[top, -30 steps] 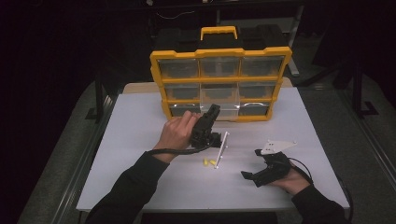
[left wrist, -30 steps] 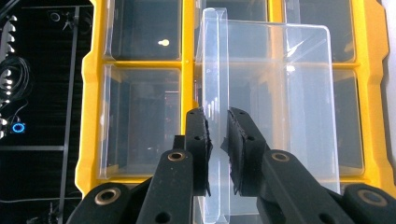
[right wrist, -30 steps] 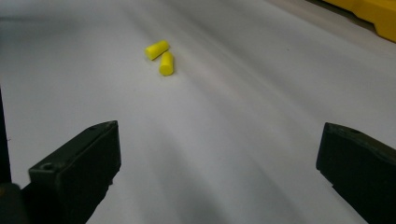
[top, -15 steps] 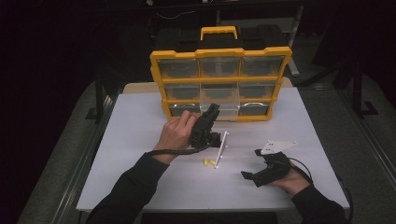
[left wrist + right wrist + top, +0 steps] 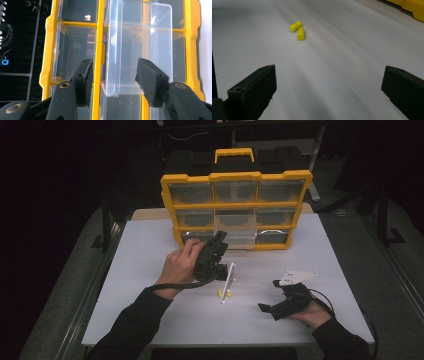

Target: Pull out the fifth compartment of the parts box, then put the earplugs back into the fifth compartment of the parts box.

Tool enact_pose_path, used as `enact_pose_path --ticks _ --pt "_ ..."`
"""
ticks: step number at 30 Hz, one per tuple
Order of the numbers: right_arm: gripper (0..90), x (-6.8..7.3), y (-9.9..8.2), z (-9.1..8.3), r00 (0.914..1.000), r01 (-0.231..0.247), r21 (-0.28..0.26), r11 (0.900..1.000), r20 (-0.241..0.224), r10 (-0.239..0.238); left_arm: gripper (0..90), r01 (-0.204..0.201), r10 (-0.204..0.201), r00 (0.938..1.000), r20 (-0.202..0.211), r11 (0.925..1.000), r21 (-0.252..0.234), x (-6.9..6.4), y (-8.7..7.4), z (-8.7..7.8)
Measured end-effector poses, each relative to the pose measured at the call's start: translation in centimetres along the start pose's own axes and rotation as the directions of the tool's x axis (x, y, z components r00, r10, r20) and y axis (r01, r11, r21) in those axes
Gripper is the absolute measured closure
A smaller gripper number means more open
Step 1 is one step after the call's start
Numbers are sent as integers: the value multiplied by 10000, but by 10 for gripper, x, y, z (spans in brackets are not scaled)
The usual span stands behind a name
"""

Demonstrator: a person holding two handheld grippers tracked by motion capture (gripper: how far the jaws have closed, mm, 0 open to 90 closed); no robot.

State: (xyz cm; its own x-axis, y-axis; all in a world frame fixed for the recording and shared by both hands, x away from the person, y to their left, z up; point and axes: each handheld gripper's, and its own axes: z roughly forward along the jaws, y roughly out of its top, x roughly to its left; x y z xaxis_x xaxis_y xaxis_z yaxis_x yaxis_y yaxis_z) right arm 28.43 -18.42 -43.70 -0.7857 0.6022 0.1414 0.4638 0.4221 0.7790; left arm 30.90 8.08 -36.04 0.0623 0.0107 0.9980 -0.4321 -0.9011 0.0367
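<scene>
Left gripper view: clear drawer (image 5: 140,50) between just-opening left tongs (image 5: 115,75), pads apart from it; right tongs (image 5: 329,87) wide apart.

surface: white table (image 5: 150,250) | far edge, centre: yellow organizer (image 5: 235,210) stood upright on it, one clear drawer (image 5: 235,227) pulled out toward the person | middle: two yellow plugs (image 5: 224,293) lay just beside each other | touching area next to them: white stick (image 5: 228,281) lay flat
</scene>
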Motion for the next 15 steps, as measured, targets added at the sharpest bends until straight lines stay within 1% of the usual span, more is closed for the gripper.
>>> enact_pose_path --ticks 5,15 --pt "0 0 0 0 10000 -20 -1 10000 14 20 439 -17 17 10000 12 9999 170 -3 -11 -8" --pt "0 0 0 0 10000 -35 -6 10000 42 35 399 111 -110 9999 -30 9991 415 -10 -30 -22"
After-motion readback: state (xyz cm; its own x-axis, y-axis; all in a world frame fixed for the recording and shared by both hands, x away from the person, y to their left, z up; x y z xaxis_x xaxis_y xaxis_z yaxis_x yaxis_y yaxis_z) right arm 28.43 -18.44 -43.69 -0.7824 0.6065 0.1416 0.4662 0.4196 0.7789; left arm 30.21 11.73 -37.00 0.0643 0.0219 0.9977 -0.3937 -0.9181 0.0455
